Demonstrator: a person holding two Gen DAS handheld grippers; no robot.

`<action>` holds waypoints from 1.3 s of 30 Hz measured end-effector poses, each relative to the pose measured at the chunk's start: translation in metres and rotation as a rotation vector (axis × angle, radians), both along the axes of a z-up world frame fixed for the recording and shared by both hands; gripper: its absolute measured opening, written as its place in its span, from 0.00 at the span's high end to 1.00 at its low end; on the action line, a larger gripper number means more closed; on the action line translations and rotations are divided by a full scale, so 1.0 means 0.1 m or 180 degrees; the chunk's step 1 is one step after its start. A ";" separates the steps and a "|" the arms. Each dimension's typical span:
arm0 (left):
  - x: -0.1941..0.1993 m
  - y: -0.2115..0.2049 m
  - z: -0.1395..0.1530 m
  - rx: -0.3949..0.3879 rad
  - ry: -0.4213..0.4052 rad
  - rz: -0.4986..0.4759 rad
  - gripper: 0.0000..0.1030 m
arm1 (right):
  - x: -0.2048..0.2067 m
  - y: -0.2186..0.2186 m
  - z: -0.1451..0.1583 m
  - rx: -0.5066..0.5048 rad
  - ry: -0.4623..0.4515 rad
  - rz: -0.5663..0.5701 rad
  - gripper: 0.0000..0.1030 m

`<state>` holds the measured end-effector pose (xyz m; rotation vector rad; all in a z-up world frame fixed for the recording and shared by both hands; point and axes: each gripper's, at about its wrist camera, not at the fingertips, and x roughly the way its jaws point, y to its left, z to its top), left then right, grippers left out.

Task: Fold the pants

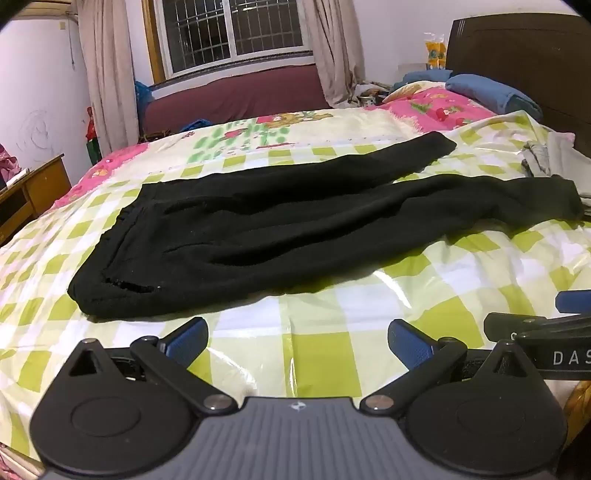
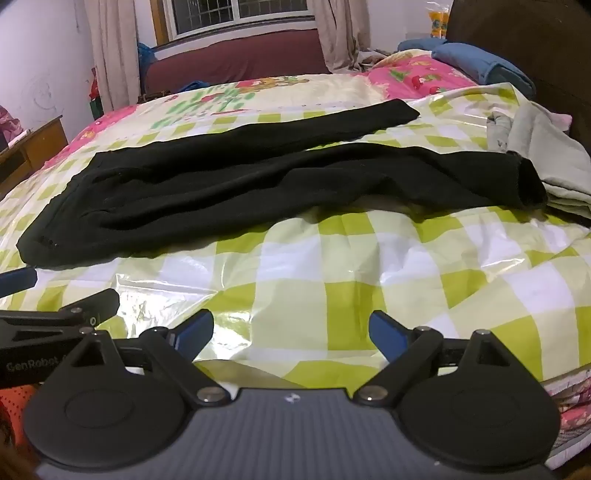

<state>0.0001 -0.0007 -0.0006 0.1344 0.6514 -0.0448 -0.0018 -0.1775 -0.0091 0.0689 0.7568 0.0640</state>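
One pair of black pants (image 1: 295, 225) lies flat, both legs spread; two hand-held grippers, left (image 1: 297, 341) and right (image 2: 291, 334), gape empty.

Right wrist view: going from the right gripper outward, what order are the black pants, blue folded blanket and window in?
1. Black pants, spread flat just ahead of the right gripper.
2. Blue folded blanket, far right by the headboard.
3. Window, back wall.
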 end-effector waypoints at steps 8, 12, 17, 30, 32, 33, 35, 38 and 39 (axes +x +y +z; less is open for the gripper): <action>0.00 -0.01 -0.04 0.0003 0.0030 0.0025 0.00 | 0.01 0.01 -0.03 0.0032 0.0040 0.0011 0.13; 0.03 -0.01 -0.06 0.0016 0.0060 0.0034 0.00 | 0.01 0.02 -0.03 0.0052 0.0056 0.0045 0.14; 0.02 -0.01 -0.06 0.0029 0.0063 0.0030 0.00 | 0.02 0.01 -0.04 0.0083 0.0091 0.0069 0.14; 0.02 0.00 -0.07 0.0039 0.0070 0.0035 0.00 | 0.02 0.02 -0.04 0.0109 0.0112 0.0106 0.14; 0.02 0.00 -0.07 0.0039 0.0071 0.0036 0.00 | 0.02 0.02 -0.04 0.0112 0.0117 0.0111 0.14; 0.02 0.00 -0.07 0.0043 0.0070 0.0036 0.00 | 0.02 0.02 -0.04 0.0115 0.0121 0.0114 0.14; 0.02 0.00 -0.07 0.0044 0.0070 0.0037 0.00 | 0.02 0.02 -0.04 0.0117 0.0125 0.0119 0.14; 0.02 0.00 -0.07 0.0040 0.0072 0.0036 0.00 | 0.02 0.03 -0.04 0.0115 0.0124 0.0116 0.14; 0.02 0.00 -0.07 0.0039 0.0073 0.0036 0.00 | 0.02 0.03 -0.05 0.0116 0.0125 0.0117 0.14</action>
